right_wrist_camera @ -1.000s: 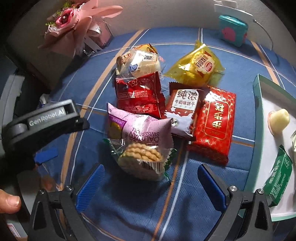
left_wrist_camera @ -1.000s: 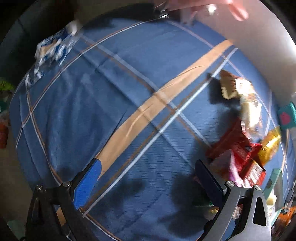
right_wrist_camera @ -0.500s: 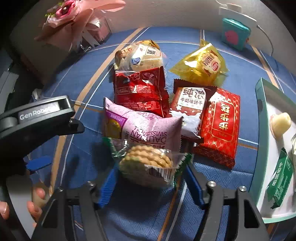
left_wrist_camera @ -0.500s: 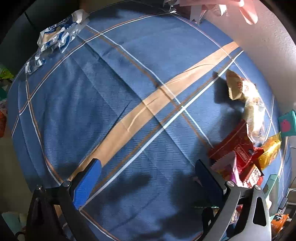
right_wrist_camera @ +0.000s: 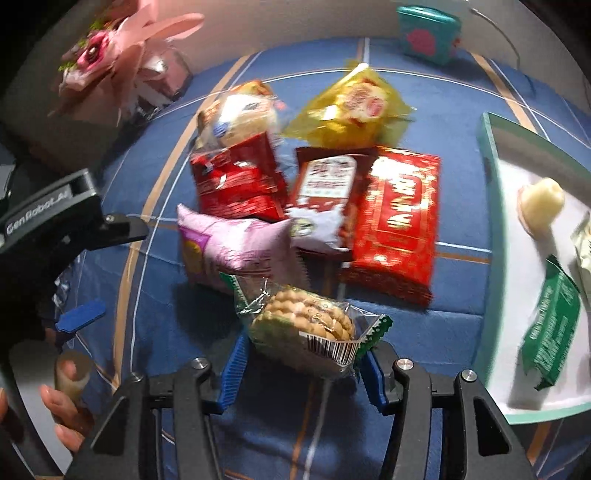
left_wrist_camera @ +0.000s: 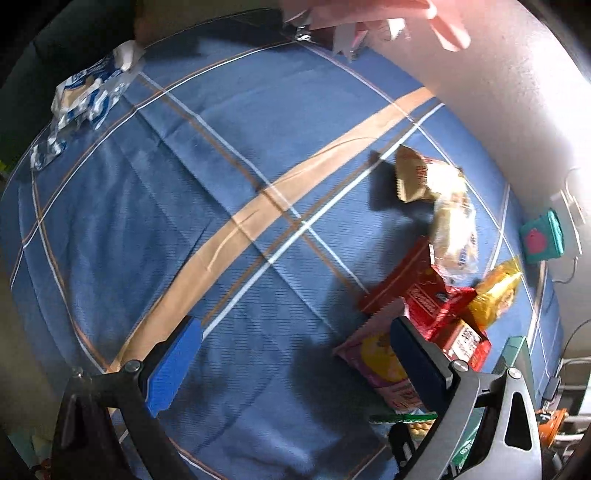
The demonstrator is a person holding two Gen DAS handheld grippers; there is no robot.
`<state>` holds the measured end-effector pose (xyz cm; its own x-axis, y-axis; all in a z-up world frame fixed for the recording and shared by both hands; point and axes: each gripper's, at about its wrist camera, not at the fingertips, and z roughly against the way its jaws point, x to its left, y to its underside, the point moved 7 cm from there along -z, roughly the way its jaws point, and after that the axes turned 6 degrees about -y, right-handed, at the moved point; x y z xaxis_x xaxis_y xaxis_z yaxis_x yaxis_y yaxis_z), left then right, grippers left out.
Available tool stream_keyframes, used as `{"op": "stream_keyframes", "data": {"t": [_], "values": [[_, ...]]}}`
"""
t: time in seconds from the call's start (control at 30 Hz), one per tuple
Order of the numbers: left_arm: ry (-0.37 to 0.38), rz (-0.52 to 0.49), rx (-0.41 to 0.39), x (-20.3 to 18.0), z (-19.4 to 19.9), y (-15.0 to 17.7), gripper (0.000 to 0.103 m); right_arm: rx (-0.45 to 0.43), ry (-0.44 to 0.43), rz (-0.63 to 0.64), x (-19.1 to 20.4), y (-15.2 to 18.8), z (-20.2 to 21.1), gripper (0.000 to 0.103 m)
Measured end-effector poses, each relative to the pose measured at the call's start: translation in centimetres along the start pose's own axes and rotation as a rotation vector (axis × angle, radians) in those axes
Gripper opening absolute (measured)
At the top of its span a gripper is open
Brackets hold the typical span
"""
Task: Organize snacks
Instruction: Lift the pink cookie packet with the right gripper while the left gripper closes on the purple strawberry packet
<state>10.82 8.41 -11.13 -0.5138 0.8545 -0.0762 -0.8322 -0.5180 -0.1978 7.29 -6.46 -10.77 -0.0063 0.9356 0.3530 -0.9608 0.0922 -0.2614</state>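
Observation:
My right gripper is shut on a clear green-edged biscuit pack and holds it above the blue cloth. Behind it lie a pink pack, a red pack, a red-and-white pack, a large red pack, a yellow pack and a pale bun pack. My left gripper is open and empty over the cloth, left of the same pile. The left gripper body shows in the right wrist view.
A teal-rimmed white tray at the right holds a green packet and a pale jelly cup. A pink flower bouquet and a teal box stand at the back. A blue-white wrapper lies far left.
My right gripper has closed on the biscuit pack and lifted it off the cloth. My left gripper has stayed open and shifted slightly.

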Motion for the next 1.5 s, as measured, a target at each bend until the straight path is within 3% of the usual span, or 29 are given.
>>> {"op": "stream_keyframes", "data": {"t": [0.47,0.7,0.97,1.13,1.23,1.3,1.37,1.5], "values": [[0.035,-0.293,-0.006,-6.7,-0.2,1.7,0.101,-0.125,0.016,-0.165,-6.8,-1.2,7.3,0.057],[0.064,-0.291,0.062,-7.7,-2.2,2.6,0.101,-0.165,0.009,-0.236,-9.5,-1.5,9.4,0.057],[0.135,-0.225,0.185,-8.1,-5.6,4.3,0.101,-0.15,0.0,-0.219,-8.6,-1.2,8.7,0.057],[0.11,-0.239,0.16,-8.8,-5.7,4.7,0.1,-0.139,0.006,-0.213,-8.7,-1.1,8.4,0.057],[0.097,-0.253,0.145,-9.5,-5.5,5.3,0.09,-0.135,0.008,-0.213,-8.8,-1.1,8.3,0.057],[0.121,-0.251,0.143,-10.0,-5.0,5.4,0.074,-0.136,0.007,-0.213,-8.8,-1.1,8.4,0.057],[0.147,-0.245,0.146,-10.3,-4.6,5.6,0.064,-0.138,0.007,-0.213,-8.7,-1.1,8.4,0.057],[0.154,-0.244,0.138,-10.7,-4.2,5.7,0.06,-0.137,0.007,-0.215,-8.8,-1.1,8.4,0.057]]}}
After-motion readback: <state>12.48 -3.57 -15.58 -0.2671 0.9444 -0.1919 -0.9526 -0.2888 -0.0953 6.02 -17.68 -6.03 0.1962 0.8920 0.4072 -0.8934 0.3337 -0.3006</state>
